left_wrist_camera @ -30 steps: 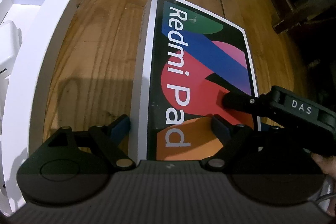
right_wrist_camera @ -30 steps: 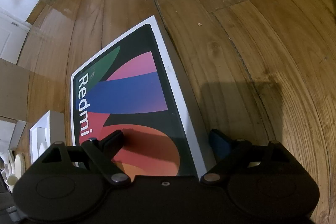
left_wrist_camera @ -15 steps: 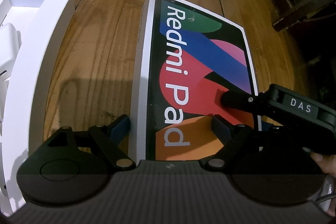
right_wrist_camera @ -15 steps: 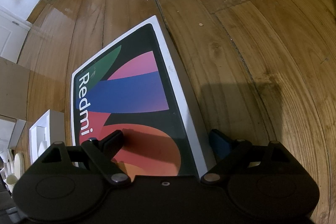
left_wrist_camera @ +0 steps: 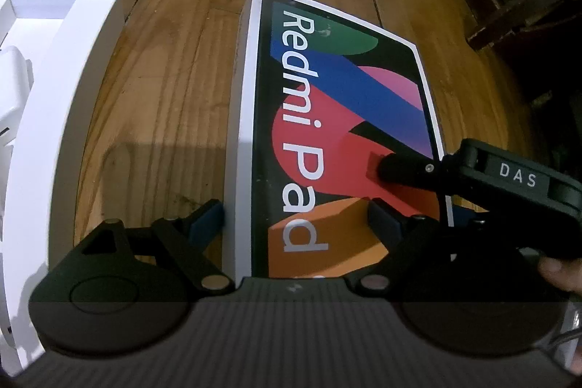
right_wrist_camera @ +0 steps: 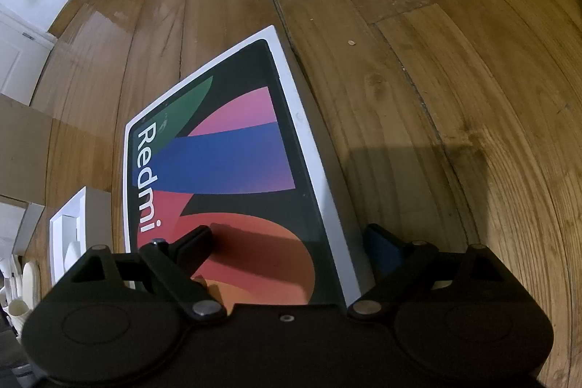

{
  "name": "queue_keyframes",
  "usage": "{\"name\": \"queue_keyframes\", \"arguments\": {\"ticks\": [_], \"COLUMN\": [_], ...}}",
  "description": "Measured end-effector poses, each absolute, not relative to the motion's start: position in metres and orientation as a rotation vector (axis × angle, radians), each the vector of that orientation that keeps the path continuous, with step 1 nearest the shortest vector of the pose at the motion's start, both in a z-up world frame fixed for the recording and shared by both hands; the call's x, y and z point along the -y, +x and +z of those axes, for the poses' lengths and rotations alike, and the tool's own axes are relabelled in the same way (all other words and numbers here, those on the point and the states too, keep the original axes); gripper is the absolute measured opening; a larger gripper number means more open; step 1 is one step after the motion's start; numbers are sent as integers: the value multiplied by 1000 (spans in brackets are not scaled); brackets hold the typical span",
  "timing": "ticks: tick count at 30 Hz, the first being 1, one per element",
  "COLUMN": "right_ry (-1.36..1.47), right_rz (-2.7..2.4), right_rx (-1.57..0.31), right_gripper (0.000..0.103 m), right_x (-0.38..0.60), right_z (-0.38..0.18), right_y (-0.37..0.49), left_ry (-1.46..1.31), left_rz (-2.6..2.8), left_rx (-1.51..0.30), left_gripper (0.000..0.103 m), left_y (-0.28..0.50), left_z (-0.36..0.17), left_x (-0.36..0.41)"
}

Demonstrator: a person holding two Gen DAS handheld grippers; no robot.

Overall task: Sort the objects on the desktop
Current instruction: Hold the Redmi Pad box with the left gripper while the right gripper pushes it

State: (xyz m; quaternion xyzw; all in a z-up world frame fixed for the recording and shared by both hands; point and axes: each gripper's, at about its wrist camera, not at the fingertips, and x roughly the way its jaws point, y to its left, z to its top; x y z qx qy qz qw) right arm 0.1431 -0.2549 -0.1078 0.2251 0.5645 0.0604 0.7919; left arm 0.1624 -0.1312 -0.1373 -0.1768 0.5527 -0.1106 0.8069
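A tablet box (left_wrist_camera: 338, 119) lies flat on the wooden bench (left_wrist_camera: 152, 90), beside a white tray (left_wrist_camera: 54, 133). The left gripper (left_wrist_camera: 296, 217) and right gripper (right_wrist_camera: 287, 242) each straddle a long edge, jaws released. It looks stiff, smooth, fairly light; grip opposite edges.

A wooden plank floor (left_wrist_camera: 156, 119) carries the Redmi Pad box (left_wrist_camera: 327, 119) lying flat, with an open white tray box (left_wrist_camera: 72, 90) beside it, apart, on the same boards.
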Motion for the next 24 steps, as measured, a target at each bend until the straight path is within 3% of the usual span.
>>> {"name": "queue_keyframes", "arguments": {"ticks": [2, 8, 20, 24], "right_ry": [475, 460, 449, 462], "right_rz": [134, 140, 142, 142], "right_rx": [-1215, -1214, -1207, -1191], "right_gripper": [96, 98, 98, 91], "right_x": [254, 255, 255, 252], "right_z": [-108, -107, -106, -106], "right_y": [143, 142, 140, 139], "left_ry": [-378, -283, -277, -271], "left_rz": [-239, -278, -276, -276], "left_rx": [-1182, -1175, -1163, -1148], "left_gripper": [87, 103, 102, 102], "left_y": [162, 159, 155, 153], "left_z": [-138, -138, -133, -134], "left_x": [132, 146, 149, 147]}}
